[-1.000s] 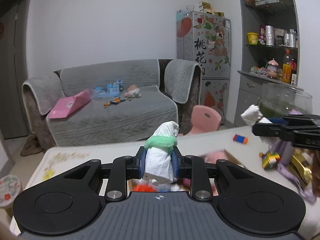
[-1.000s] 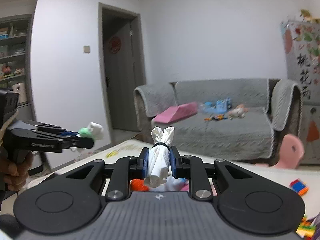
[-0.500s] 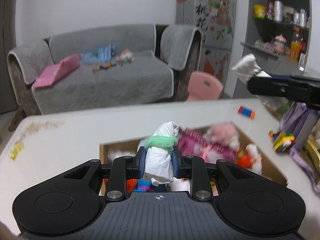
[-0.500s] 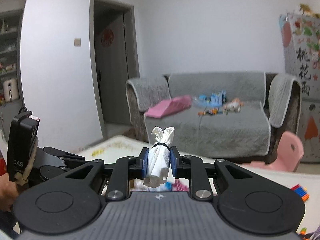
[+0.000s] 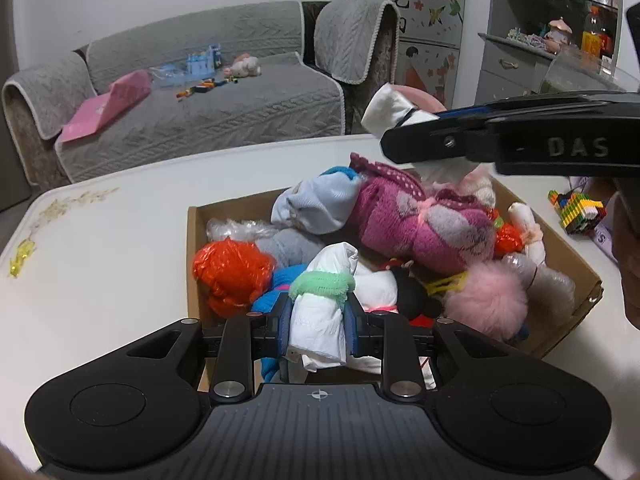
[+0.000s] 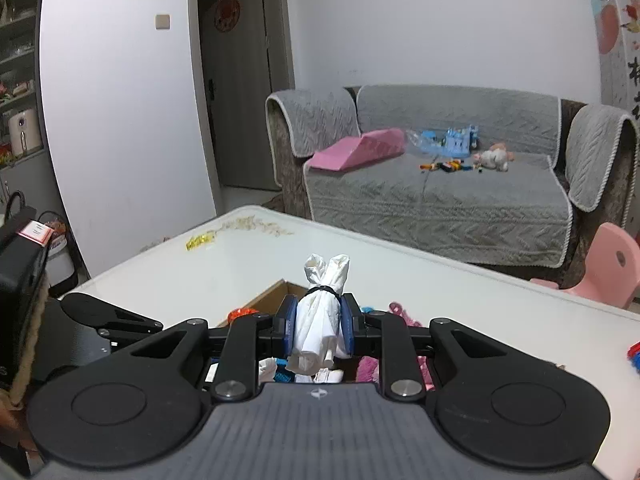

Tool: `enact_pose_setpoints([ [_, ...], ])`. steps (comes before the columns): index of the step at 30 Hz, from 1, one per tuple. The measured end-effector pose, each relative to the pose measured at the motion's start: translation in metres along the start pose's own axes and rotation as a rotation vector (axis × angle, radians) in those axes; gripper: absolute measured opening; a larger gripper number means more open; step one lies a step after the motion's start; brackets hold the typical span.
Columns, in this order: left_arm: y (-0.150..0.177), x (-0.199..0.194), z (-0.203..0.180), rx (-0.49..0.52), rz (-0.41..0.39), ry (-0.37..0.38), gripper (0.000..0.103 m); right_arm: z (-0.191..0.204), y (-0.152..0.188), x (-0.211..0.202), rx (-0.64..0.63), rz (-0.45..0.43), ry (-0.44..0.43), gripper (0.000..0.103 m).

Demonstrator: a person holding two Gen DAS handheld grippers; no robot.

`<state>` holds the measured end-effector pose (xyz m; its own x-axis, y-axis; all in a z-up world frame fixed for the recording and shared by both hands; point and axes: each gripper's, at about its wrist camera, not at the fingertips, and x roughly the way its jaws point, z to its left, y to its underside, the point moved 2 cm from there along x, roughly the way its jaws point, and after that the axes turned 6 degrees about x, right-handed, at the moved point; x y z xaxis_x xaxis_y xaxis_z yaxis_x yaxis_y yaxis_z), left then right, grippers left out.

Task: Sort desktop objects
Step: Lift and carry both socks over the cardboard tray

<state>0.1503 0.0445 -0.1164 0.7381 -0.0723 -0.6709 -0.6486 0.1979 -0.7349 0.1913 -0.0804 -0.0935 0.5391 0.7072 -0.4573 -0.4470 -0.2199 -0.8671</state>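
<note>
- Compared with a second ago, the left wrist view has tipped from the sofa and far wall down onto the cardboard box [image 5: 576, 264], which now fills the middle of the picture; the left gripper [image 5: 318, 316] has dropped toward it.
- The left gripper is clamped on a white bundle with a green tie [image 5: 320, 304], its blue pads pressing both sides; the bundle hangs over the near part of the box, at about 6 o'clock of its opening.
- The right gripper [image 6: 319, 330] is likewise closed tight on a white bundle with a black tie [image 6: 318, 324]. In the left view it reaches in from 3 o'clock, above the far right corner of the box.
- My reading: both bundles are over the box, so letting them go into it is the step at hand.
- The box is already crowded: a purple knitted roll [image 5: 416, 224], an orange bag [image 5: 230, 272], a pink pompom [image 5: 486, 304] and other soft things heap close to the rim.
- Open room lies mostly at 11 o'clock inside the box, where bare cardboard shows; whether a gap remains directly under the left bundle is hidden by the gripper body.
- The table [image 5: 104, 264] is bare at 9 o'clock of the box, giving the left hand a free way out; at 3 o'clock a block toy [image 5: 576, 210] sits near the box wall.
- The two grippers are close, so the right one crossing overhead is the thing to mind.
</note>
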Motion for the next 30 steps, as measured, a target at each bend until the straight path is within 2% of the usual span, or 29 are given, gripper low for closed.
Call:
enact_pose_setpoints([
  [16,0.010,-0.003,-0.006,0.028,-0.005,0.016,0.033,0.010,0.030,0.029,-0.090,0.139,0.051,0.022],
  [25,0.008,-0.006,-0.018,0.037,-0.016,0.056,0.033,0.002,0.030,0.025,-0.090,0.132,0.079,0.022],
  [30,0.013,0.005,-0.030,0.065,0.007,0.065,0.033,0.000,0.031,0.026,-0.083,0.134,0.086,0.022],
])
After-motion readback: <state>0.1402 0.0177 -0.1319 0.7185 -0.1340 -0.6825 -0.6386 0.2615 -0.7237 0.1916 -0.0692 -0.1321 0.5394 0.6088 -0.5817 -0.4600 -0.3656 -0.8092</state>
